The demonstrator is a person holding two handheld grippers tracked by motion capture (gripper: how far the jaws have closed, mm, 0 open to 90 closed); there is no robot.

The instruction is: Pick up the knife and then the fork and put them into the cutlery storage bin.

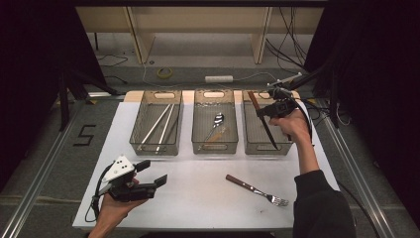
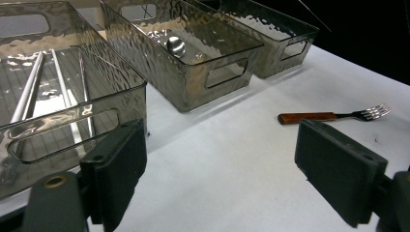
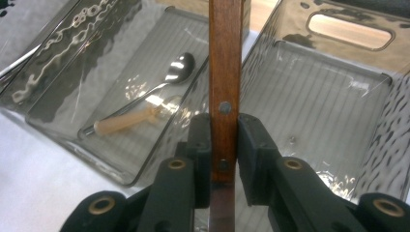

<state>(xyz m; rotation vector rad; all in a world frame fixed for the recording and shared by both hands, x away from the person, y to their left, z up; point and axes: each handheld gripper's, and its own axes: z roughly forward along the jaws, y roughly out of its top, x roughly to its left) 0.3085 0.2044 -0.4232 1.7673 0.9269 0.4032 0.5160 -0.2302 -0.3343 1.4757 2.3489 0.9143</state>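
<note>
A knife (image 1: 265, 126) with a brown wooden handle (image 3: 225, 58) hangs tilted over the right-hand bin (image 1: 249, 141). Its handle points up and away, and its dark blade slants down toward the bin's front. My right gripper (image 1: 263, 113) is shut on the riveted handle, with its pads (image 3: 202, 140) pressing on both sides. The right bin's floor (image 3: 314, 111) lies bare beneath it. My left gripper (image 1: 153, 172) rests low at the table's front left, jaws wide apart and nothing between them (image 2: 217, 159). A fork (image 1: 257, 190) with a wooden handle lies on the white table; it is also in the left gripper view (image 2: 333, 116).
Three clear bins stand in a row at the back. The left bin (image 1: 153, 148) holds long metal chopsticks (image 2: 29, 92). The middle bin (image 1: 215, 148) holds a spoon (image 3: 145, 104) with a pale handle. The white tabletop (image 1: 198, 193) ends close behind the bins.
</note>
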